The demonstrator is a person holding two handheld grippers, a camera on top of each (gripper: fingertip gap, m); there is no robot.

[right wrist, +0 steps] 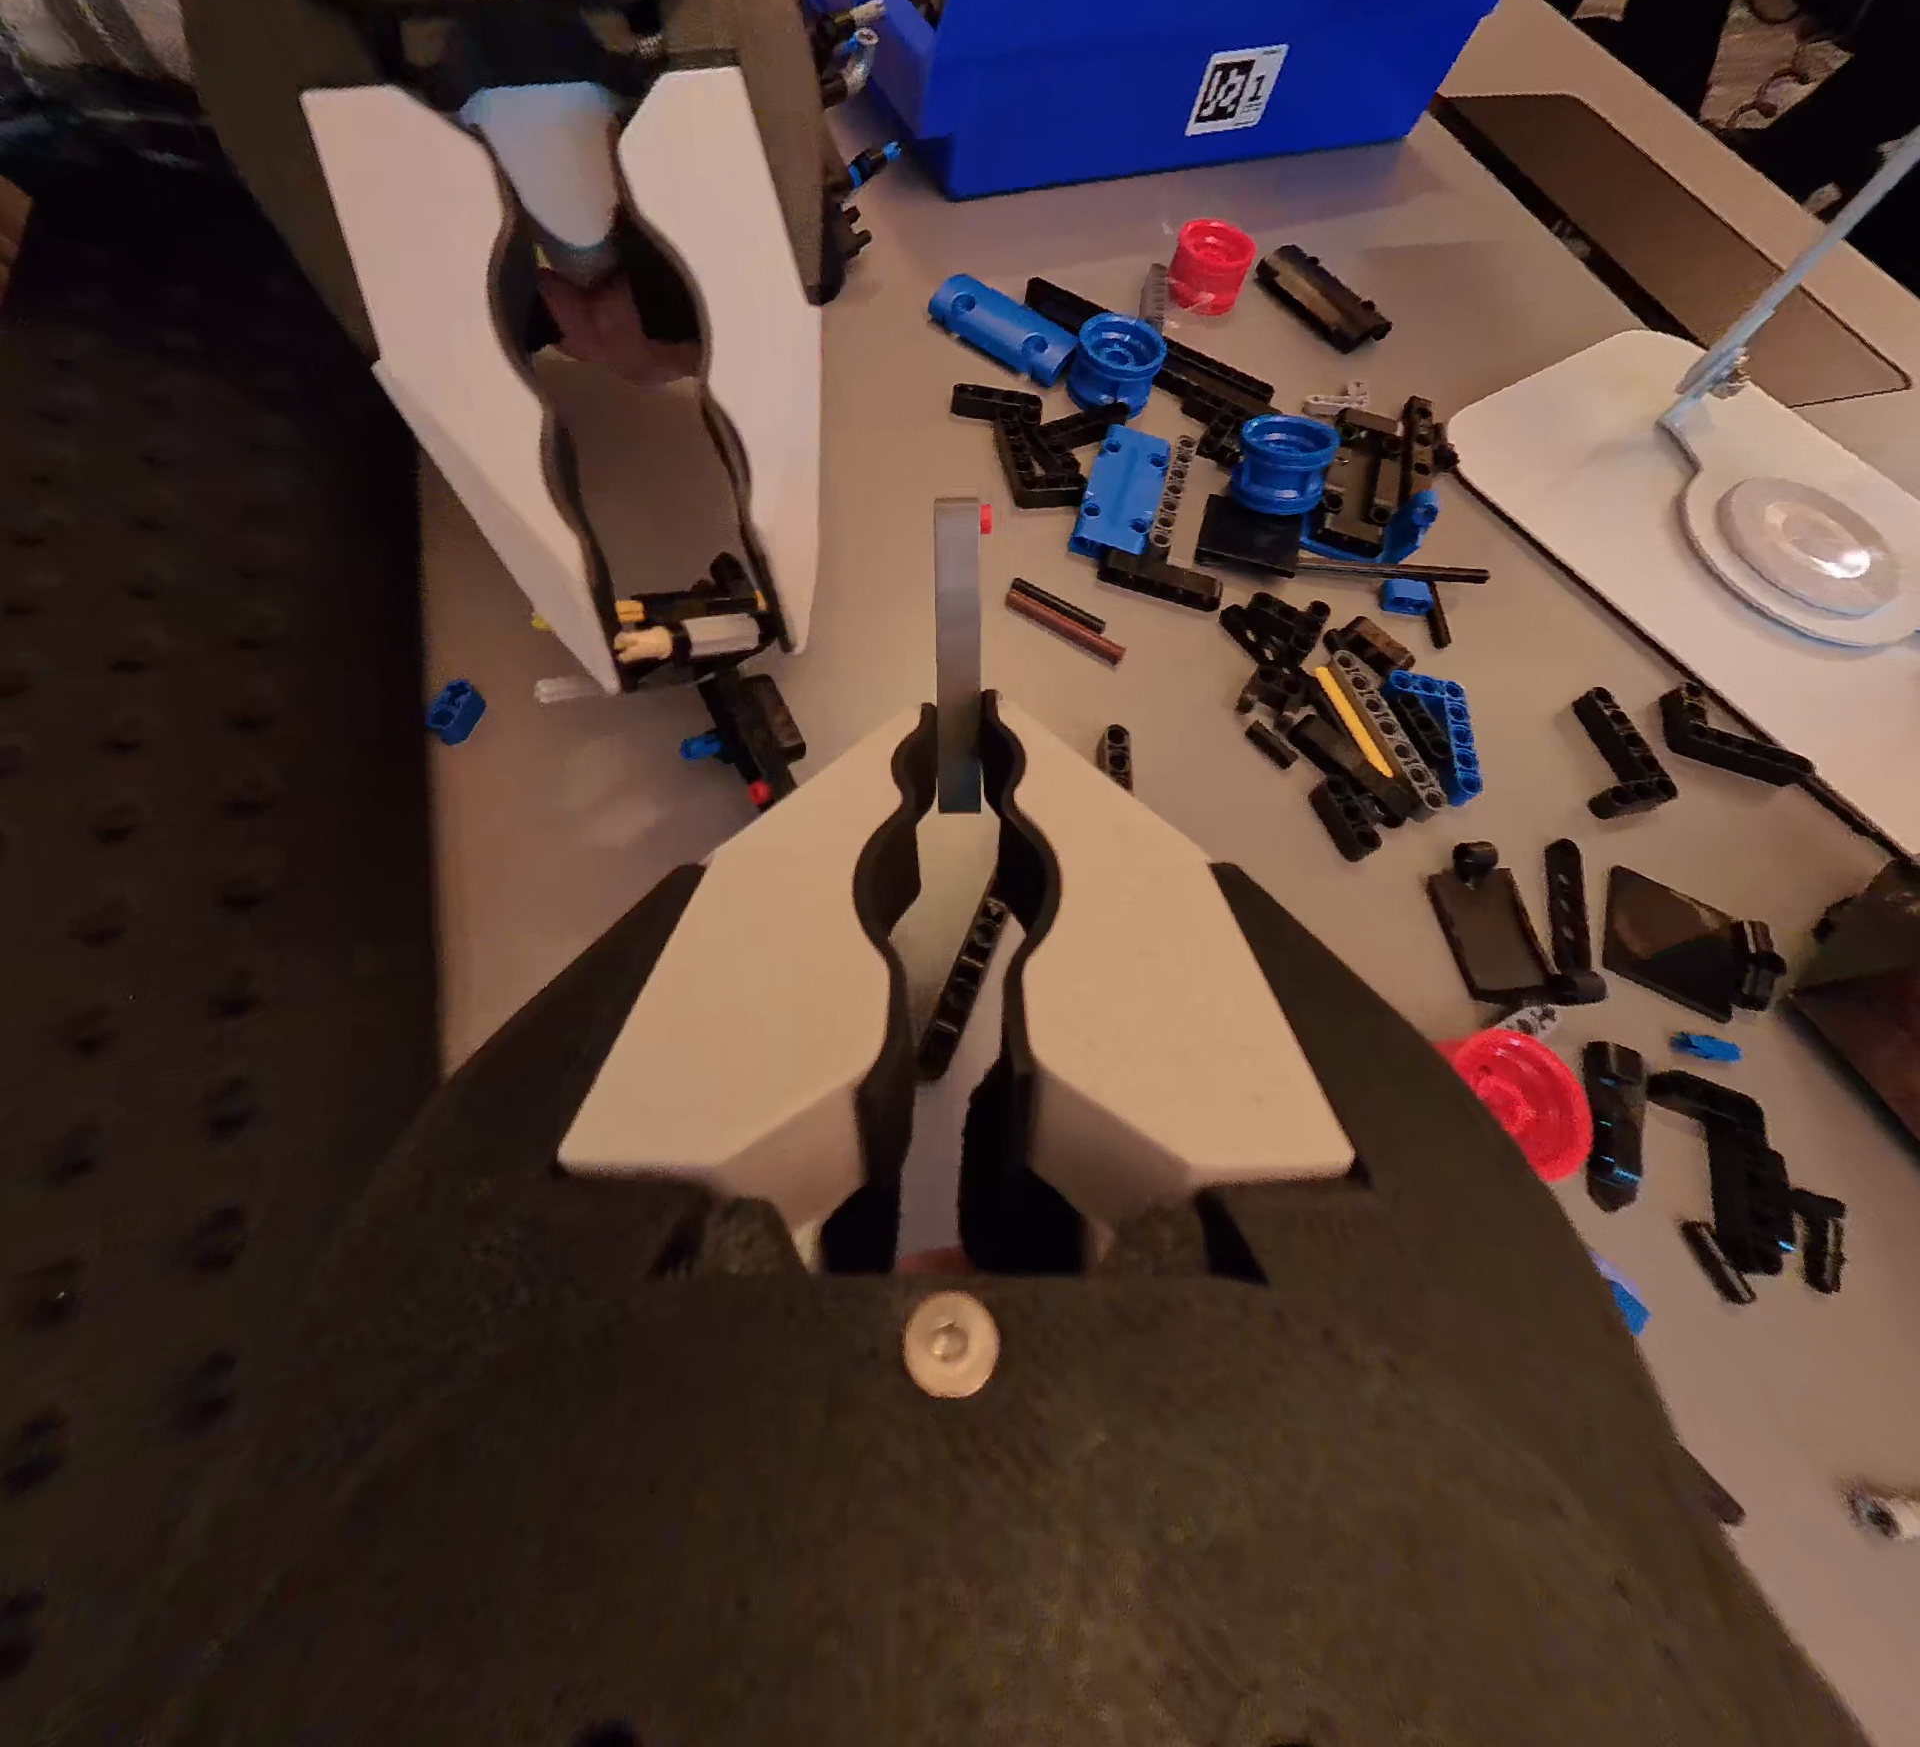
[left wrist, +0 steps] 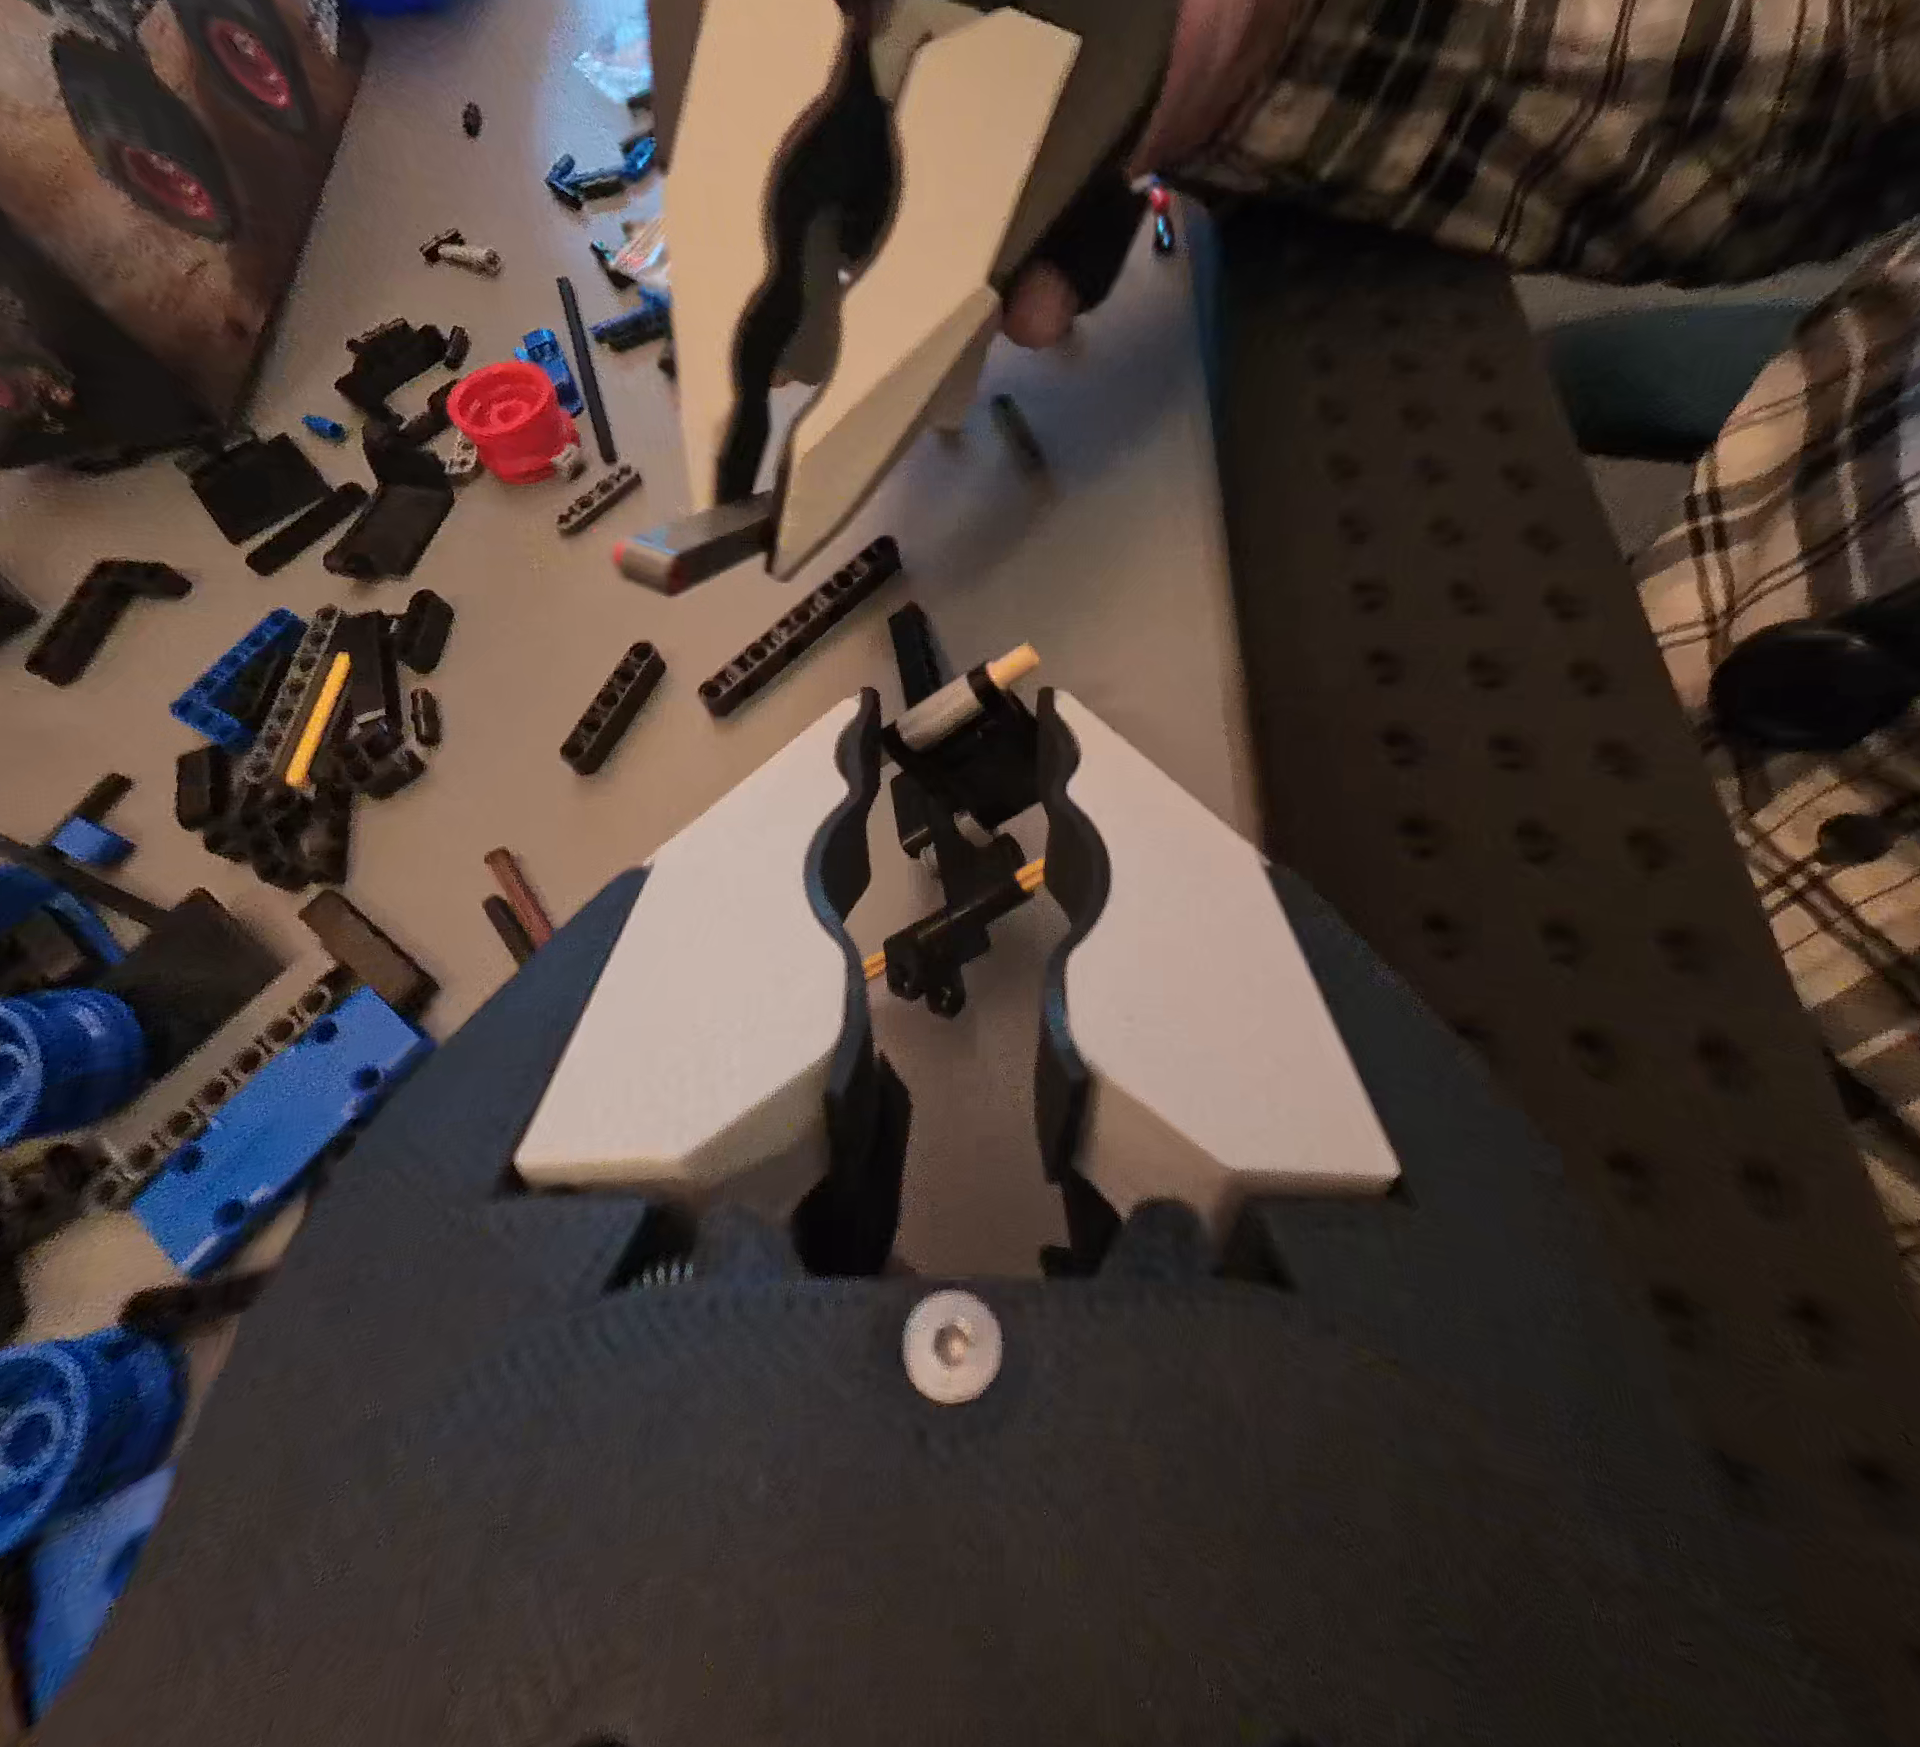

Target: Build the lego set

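Gripped at the tips of the left gripper (left wrist: pixel 951 731), a small black lego assembly (left wrist: pixel 961 824) with a grey sleeve, a tan pin and a yellow axle sits between the two pale fingers (left wrist: pixel 727 980), which press its sides; across from it the right gripper (left wrist: pixel 764 518) pinches one end of a flat grey beam (left wrist: pixel 691 546) bearing a red pin, its jaws closed on the piece; both tools hang just above the grey table (left wrist: pixel 1091 554), the beam's free end near the assembly but apart from it; loose black, blue and red lego parts (right wrist: pixel 1278 492) lie scattered over the table, a red wheel hub (left wrist: pixel 511 421) among them; a blue bin (right wrist: pixel 1195 24) stands behind the parts; a plaid sleeve (left wrist: pixel 1558 35) reaches in behind the right gripper.
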